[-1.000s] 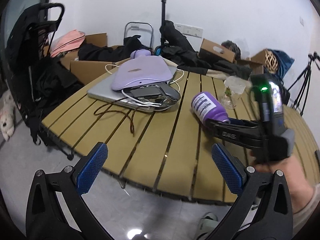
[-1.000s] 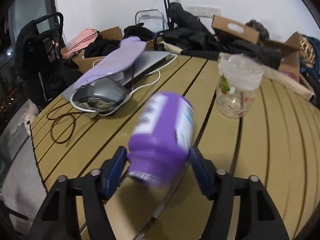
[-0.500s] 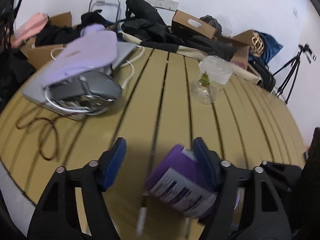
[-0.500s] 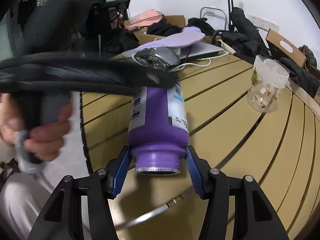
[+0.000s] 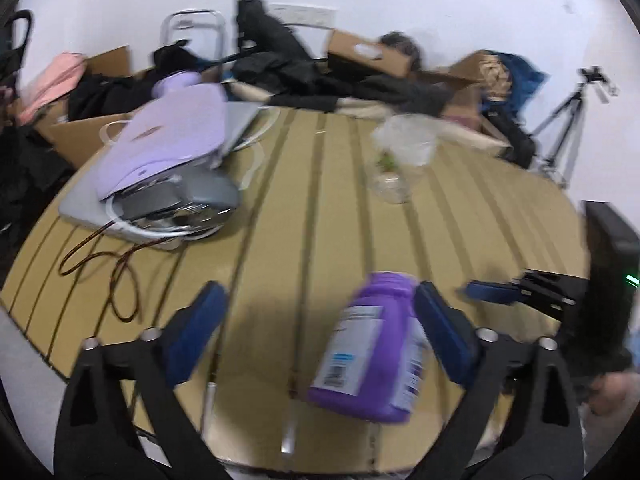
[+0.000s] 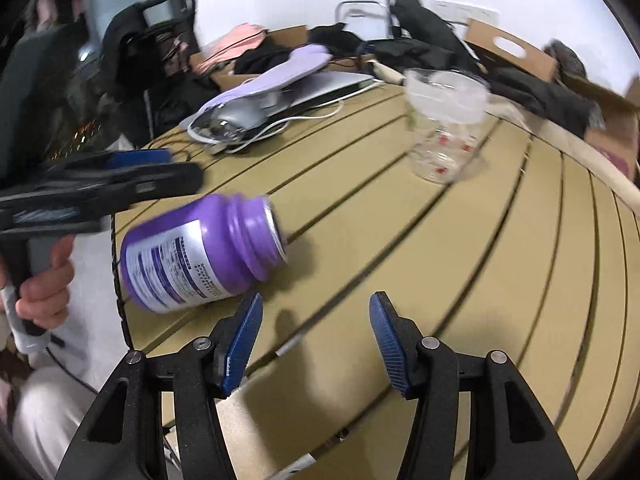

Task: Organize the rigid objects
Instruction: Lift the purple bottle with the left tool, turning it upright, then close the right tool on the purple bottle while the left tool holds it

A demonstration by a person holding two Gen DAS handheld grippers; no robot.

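Observation:
A purple bottle (image 5: 376, 348) with a white label lies on its side near the front edge of the slatted wooden table (image 5: 320, 208). It also shows in the right wrist view (image 6: 200, 252). My left gripper (image 5: 320, 328) is open around it, the bottle close to the right pad. My right gripper (image 6: 316, 336) is open and empty, just right of the bottle, and its fingers (image 5: 492, 292) show in the left wrist view. A clear glass jar (image 5: 400, 164) stands upright further back; it also shows in the right wrist view (image 6: 444, 124).
A laptop (image 5: 120, 200) with a lilac case, a grey device and white cables sits at the table's left. A brown cord (image 5: 104, 272) loops in front of it. Boxes, dark clothes and a tripod (image 5: 568, 128) stand behind the table.
My right gripper has let go of the purple bottle and drawn back. The bottle now lies on the table. My left gripper has moved in around it.

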